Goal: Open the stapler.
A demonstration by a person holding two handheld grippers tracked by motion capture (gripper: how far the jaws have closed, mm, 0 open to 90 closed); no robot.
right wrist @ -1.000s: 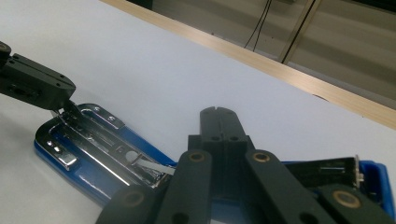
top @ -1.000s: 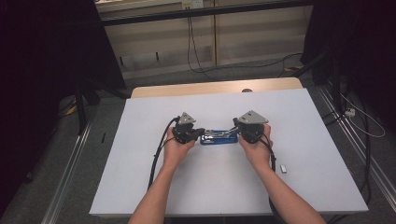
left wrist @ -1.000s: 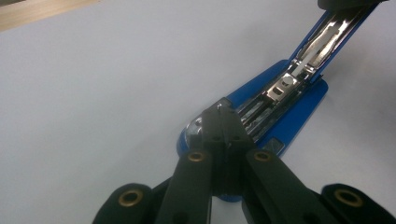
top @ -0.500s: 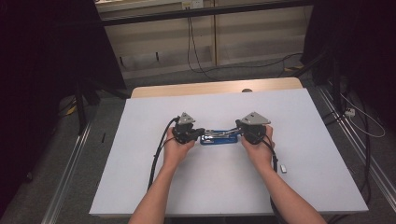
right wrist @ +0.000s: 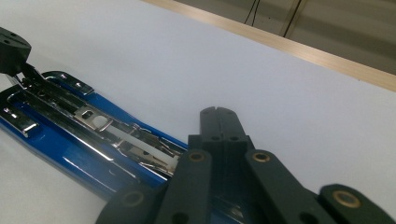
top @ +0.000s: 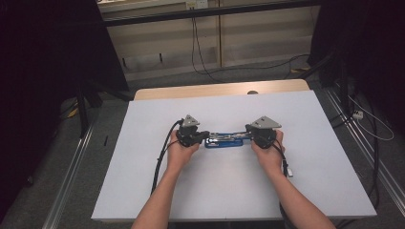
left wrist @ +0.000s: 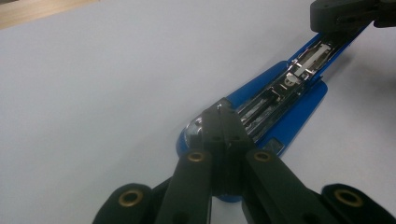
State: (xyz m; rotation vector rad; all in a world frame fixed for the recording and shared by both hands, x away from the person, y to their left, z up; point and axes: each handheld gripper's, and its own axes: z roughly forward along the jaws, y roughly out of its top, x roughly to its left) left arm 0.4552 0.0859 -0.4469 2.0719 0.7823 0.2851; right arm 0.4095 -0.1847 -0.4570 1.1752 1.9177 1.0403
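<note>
A blue stapler (top: 224, 141) lies swung open on the white table (top: 305, 124), its shiny metal staple channel facing up. My left gripper (top: 206, 137) sits at the stapler's left end. In the left gripper view its jaws (left wrist: 219, 111) stand pressed together, tips resting on the metal nose of the stapler (left wrist: 289, 116). My right gripper (top: 248, 130) is at the other end. Its jaws (right wrist: 218, 112) are also shut, lying over the hinge end of the stapler (right wrist: 70, 140) with nothing seen between them. Each gripper view shows the other gripper's tip on the far end.
Black cables trail from both grippers along the forearms. A small white piece (top: 290, 172) lies by the right wrist. A wooden strip (top: 215, 90) runs along the table's far edge; metal rails (top: 367, 157) flank the table.
</note>
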